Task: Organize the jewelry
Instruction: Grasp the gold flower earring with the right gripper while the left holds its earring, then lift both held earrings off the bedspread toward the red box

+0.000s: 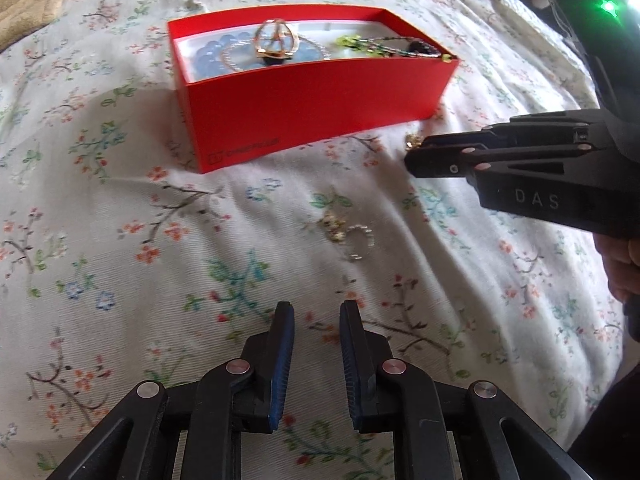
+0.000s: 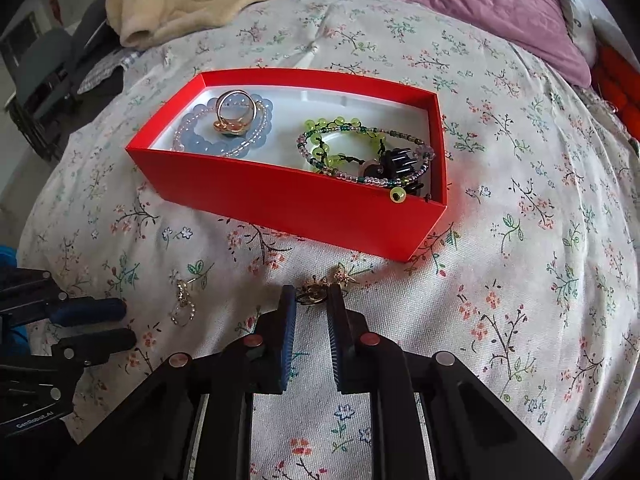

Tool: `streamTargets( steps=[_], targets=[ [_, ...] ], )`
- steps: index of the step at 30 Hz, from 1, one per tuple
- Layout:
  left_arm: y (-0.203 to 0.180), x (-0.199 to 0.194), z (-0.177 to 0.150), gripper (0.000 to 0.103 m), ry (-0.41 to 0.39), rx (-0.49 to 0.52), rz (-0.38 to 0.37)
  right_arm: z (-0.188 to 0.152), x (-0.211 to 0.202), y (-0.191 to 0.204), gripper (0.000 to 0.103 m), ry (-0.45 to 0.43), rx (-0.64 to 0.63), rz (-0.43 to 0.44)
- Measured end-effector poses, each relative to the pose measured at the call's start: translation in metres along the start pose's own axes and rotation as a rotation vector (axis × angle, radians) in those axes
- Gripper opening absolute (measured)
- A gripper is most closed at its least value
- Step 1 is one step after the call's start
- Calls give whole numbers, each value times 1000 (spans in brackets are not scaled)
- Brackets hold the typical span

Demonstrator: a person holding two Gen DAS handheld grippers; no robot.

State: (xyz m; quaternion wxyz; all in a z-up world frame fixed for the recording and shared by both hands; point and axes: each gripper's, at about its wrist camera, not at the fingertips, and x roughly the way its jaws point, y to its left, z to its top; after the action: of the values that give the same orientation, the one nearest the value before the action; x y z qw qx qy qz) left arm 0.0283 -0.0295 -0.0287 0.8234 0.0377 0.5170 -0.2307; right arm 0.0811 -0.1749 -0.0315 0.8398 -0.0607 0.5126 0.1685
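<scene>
A floral bedspread [image 2: 520,240] carries a red box [image 2: 304,208], gold earrings [image 2: 316,290] and a beaded earring [image 1: 348,236].

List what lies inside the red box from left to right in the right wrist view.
Inside the red box: blue bead bracelet with the gold ring standing on it → green bead bracelet → black hair claw clip.

The left gripper [image 1: 316,308] hovers low with its blue-padded fingers [image 1: 282,360] parted and nothing between them. The right gripper [image 2: 312,296] reaches forward, tips down at the surface, fingers [image 2: 289,344] a narrow gap apart. The person's right hand [image 1: 624,264] grips its handle.
</scene>
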Motion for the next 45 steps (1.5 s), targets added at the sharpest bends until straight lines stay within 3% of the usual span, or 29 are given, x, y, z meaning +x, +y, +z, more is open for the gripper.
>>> streamTargets(
  steps=[9, 22, 30, 33, 42, 45],
  targets=[
    [-14, 15, 10, 18, 15, 8, -34, -18, -10, 1, 16, 24, -12, 13],
    [-11, 33, 29, 18, 8, -90, -57, -19, -26, -4, 17, 2, 10, 47],
    [-22, 33, 26, 15, -16, -19, -1, -21, -29, -5, 17, 0, 9, 46],
    [-26, 31, 26, 8, -17, -1, 17, -22, -31, -3, 17, -2, 8, 43],
    [-26, 22, 25, 3, -24, -2, -2, -21, -38, -1, 17, -22, 5, 40],
    [-28, 21, 26, 8, -17, 13, -28, -23, -40, -3, 17, -22, 15, 39]
  ],
)
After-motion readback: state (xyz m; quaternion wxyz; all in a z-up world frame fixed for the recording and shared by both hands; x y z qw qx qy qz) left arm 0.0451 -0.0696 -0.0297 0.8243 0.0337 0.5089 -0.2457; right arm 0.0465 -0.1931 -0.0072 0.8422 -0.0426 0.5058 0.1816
